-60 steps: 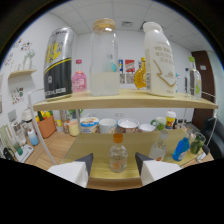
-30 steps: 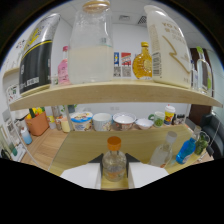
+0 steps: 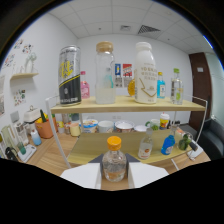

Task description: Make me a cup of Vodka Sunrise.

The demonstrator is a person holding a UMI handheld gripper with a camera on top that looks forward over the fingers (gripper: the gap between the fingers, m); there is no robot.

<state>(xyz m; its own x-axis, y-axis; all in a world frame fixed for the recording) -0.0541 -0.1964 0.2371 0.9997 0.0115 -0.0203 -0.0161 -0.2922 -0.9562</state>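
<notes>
Orange-capped and clear, the small bottle [image 3: 114, 162] stands between the white fingers [image 3: 82, 176] of the gripper [image 3: 115, 177]; whether they press on it I cannot tell. Beyond, a wooden shelf [image 3: 125, 105] carries a black can [image 3: 69, 76], a glass bottle [image 3: 105, 72] and a white bottle [image 3: 145, 73].

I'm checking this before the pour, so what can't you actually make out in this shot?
- Small orange-capped bottle, gripper view: its base is cut off by the dark lower edge, so contact with the tongs is unclear.
- Tall white bottle on the top shelf: label print too small to read.
- Black can: lettering blurred.
</notes>
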